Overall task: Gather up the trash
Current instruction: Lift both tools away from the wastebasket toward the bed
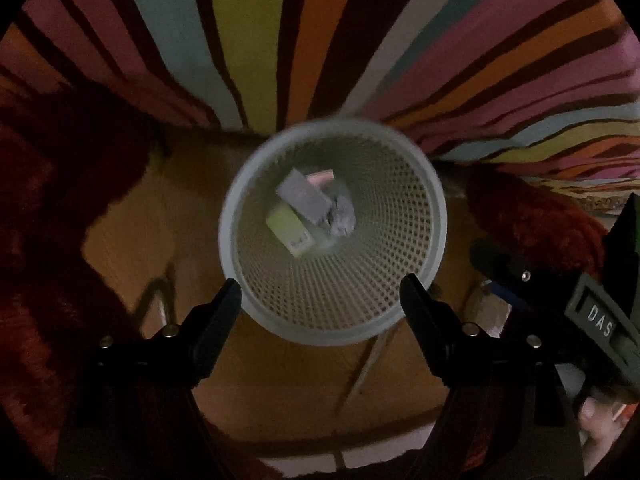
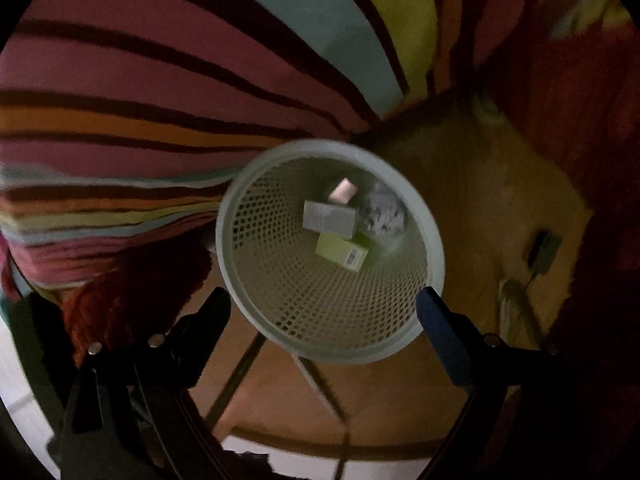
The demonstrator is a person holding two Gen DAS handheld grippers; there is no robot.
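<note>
A pale mesh waste basket point(image 1: 432, 216) stands on the floor below both grippers; it also shows in the right wrist view point(image 2: 434, 248). Inside lie a grey box point(image 1: 304, 196) point(image 2: 330, 219), a yellow-green box point(image 1: 289, 229) point(image 2: 340, 252), a crumpled paper ball point(image 1: 342, 218) point(image 2: 384, 214) and a pink piece point(image 1: 320, 177) point(image 2: 343, 191). My left gripper point(image 1: 320, 294) is open and empty above the basket's near rim. My right gripper point(image 2: 323, 304) is open and empty above it too; its body point(image 1: 592, 316) shows at the right of the left wrist view.
A striped, many-coloured bedcover point(image 1: 280, 32) point(image 2: 140, 100) hangs behind the basket. A dark red furry rug or blanket point(image 1: 44, 220) point(image 2: 132, 292) lies on both sides. The floor is orange-brown tile point(image 1: 288, 380). A dark plug or adapter point(image 2: 542, 250) lies at the right.
</note>
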